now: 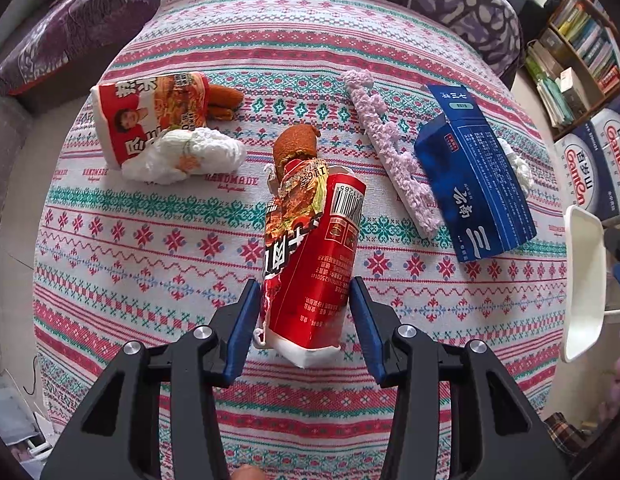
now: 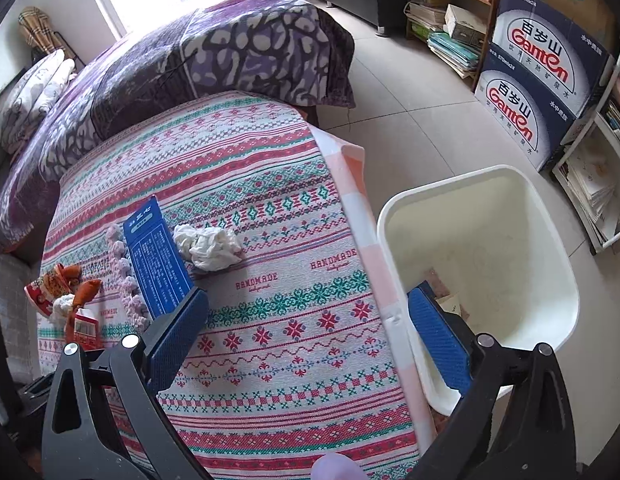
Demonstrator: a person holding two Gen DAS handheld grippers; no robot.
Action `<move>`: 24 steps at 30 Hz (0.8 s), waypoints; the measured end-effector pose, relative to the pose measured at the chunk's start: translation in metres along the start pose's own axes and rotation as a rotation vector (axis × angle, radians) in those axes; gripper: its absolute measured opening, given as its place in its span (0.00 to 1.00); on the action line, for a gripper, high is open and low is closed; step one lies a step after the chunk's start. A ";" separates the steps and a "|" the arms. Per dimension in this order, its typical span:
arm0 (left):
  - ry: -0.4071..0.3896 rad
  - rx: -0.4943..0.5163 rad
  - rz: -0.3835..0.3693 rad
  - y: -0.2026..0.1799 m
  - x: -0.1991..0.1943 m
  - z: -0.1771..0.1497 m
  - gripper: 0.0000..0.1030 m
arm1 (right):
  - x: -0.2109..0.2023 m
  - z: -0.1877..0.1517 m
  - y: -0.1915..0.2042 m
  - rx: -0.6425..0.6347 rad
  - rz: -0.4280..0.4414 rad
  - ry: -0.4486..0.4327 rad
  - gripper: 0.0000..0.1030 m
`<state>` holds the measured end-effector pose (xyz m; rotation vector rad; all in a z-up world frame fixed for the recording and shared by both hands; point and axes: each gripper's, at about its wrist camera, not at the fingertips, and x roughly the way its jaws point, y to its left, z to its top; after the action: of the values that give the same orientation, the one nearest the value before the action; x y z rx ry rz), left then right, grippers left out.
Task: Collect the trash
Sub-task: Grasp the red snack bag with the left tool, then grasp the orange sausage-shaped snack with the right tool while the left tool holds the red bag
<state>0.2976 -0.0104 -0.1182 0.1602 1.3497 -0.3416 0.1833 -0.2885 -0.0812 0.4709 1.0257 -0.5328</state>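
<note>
The left gripper (image 1: pixel 305 312) clamps 1 red noodle wrapper (image 1: pixel 310 256); the right gripper (image 2: pixel 305 336) gapes empty; the white bin (image 2: pixel 550 216) holds few scraps, and the blue box (image 1: pixel 474 176), the tissue (image 2: pixel 209 246) and more remain mid-table (image 1: pixel 149 240).

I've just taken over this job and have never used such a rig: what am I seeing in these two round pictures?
There is no robot here. A person holds a two-fingered claw in each hand, and each claw carries a wide-angle camera looking along its fingers. The left picture shows the left claw with its blue pads against both sides of a red packet, so it looks gripped. On the table lie a second packet, a blue box, a purple strip and tissue. The right picture shows the right claw open and empty, over the table edge beside the white bin.
</note>
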 end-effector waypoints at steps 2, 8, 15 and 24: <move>0.013 -0.042 -0.066 0.010 -0.012 -0.005 0.44 | 0.004 -0.001 0.005 -0.008 0.003 0.007 0.93; -0.043 -0.101 -0.216 0.030 -0.064 -0.013 0.45 | 0.009 -0.008 0.030 -0.052 0.051 0.017 0.93; 0.054 0.082 -0.140 0.009 -0.056 -0.034 0.45 | 0.009 -0.017 0.055 -0.086 0.090 0.024 0.93; 0.029 -0.017 0.019 0.050 -0.047 -0.041 0.45 | 0.011 -0.028 0.077 -0.108 0.178 0.061 0.92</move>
<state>0.2677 0.0559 -0.0851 0.1637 1.3785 -0.3129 0.2165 -0.2138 -0.0941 0.4797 1.0538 -0.3050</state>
